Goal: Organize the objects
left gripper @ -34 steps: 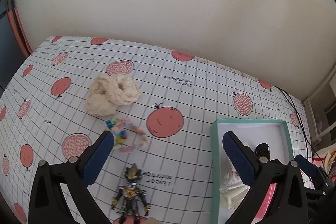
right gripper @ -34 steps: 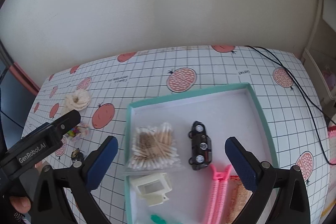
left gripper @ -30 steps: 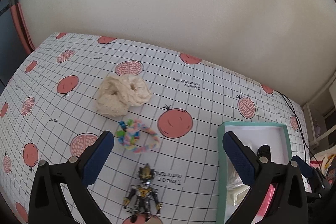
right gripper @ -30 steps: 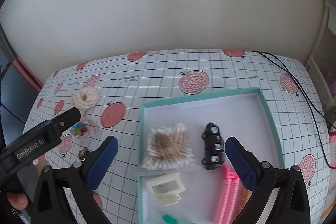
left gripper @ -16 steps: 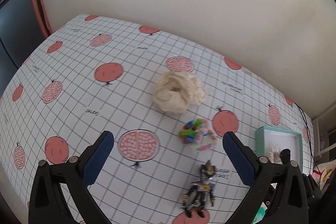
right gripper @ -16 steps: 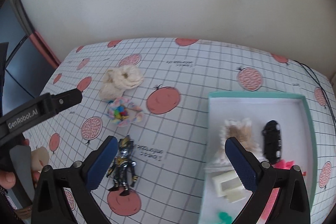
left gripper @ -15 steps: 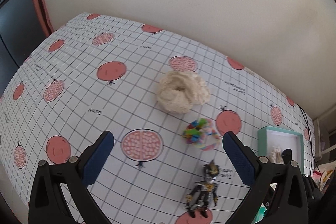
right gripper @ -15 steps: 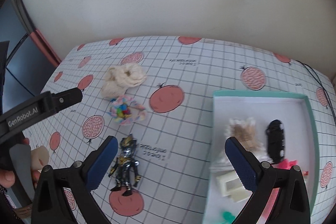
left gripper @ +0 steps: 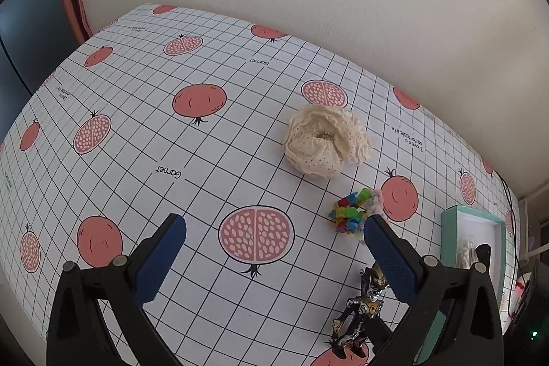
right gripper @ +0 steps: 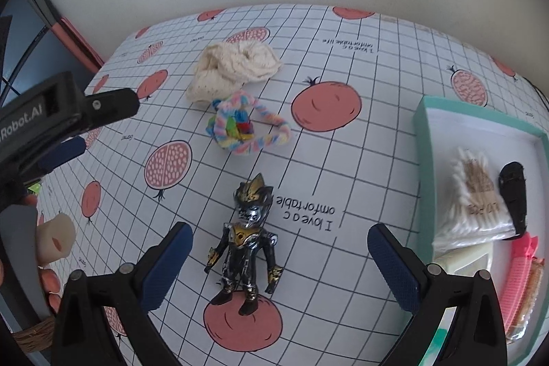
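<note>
A black and gold toy figure (right gripper: 245,249) lies on the pomegranate tablecloth, between the fingers of my open right gripper (right gripper: 279,258). It also shows in the left wrist view (left gripper: 360,311). A pastel braided loop with coloured beads (right gripper: 240,129) lies beyond it, and a cream lace scrunchie (right gripper: 233,67) beyond that. In the left wrist view the beads (left gripper: 351,211) and scrunchie (left gripper: 324,139) lie ahead right of my open, empty left gripper (left gripper: 272,249). The teal box (right gripper: 425,139) stands at the right.
The box holds a bag of cotton swabs (right gripper: 475,194), a black toy car (right gripper: 514,194), a pink hair clip (right gripper: 520,276) and a white item (right gripper: 463,259). The left gripper's body (right gripper: 51,115) reaches in at the left. A wall backs the table.
Both grippers have swung left. The box has slid from the middle to the right of the right wrist view, and the toy figure now lies between the right fingers.
</note>
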